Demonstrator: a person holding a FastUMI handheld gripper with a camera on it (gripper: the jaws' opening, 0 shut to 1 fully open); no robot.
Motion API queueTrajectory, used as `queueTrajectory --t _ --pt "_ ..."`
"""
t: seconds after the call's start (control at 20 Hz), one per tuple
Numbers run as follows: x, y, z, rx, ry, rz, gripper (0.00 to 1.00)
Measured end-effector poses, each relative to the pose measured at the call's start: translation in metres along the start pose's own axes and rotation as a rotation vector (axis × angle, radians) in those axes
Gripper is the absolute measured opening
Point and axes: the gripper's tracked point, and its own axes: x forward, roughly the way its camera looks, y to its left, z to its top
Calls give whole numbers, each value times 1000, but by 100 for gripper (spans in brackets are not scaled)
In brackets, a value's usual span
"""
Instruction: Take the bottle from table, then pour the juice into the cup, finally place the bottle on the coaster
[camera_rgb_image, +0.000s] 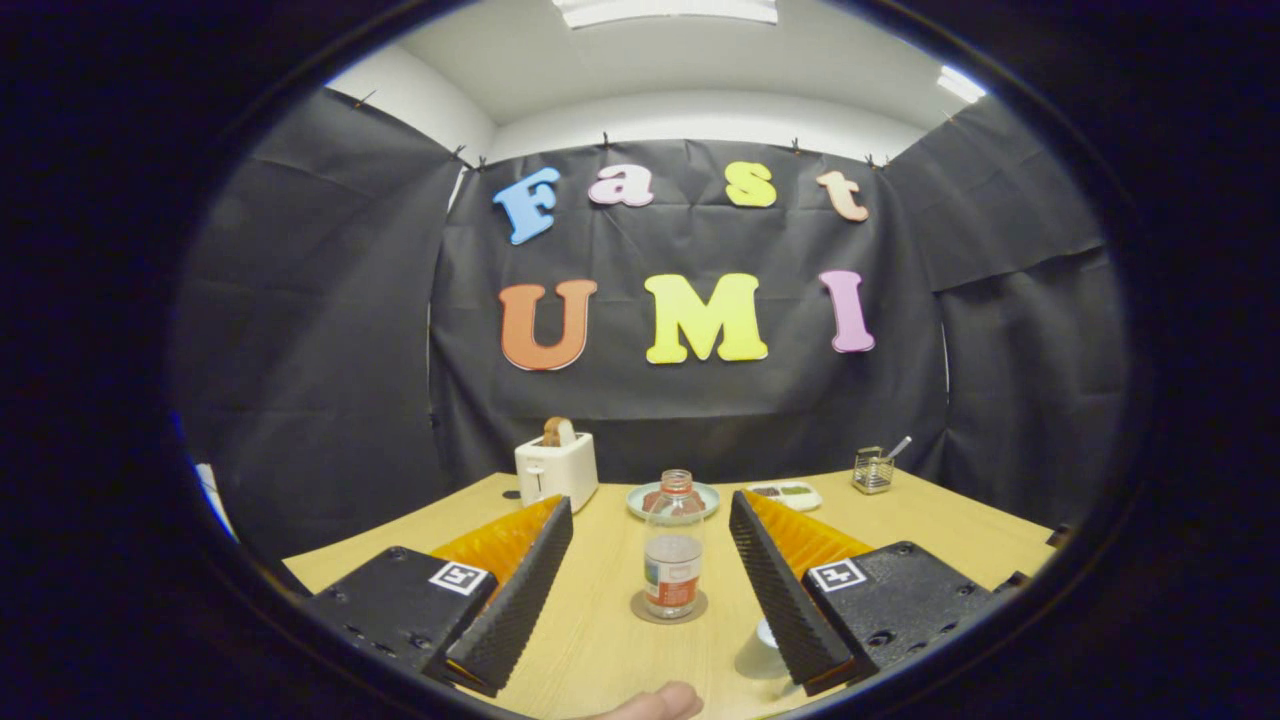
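Note:
A clear plastic bottle (673, 548) with a little orange juice at its bottom stands upright on a round brown coaster (668, 608) on the wooden table (600, 640). It is between my fingers and a little ahead of their tips, touching neither. My gripper (650, 515) is open, its two fingers spread wide on either side of the bottle. A cup (764, 648) sits close to the right finger, partly hidden behind it. A fingertip of a person's hand (655, 703) shows at the near table edge.
At the back of the table stand a white toaster (556, 468) with a slice of bread, a pale green plate (672, 500) behind the bottle, a small white dish (786, 493) and a wire holder (873, 471) with a utensil. Black cloth walls close off the booth.

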Motion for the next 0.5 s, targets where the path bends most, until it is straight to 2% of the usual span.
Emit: queueTrajectory --t 0.15,0.35,0.5 --pt "-8 -7 3 -26 16 -27 100" --pt "-15 -17 6 0 76 -60 100" --pt "-21 -19 25 10 89 -59 100"
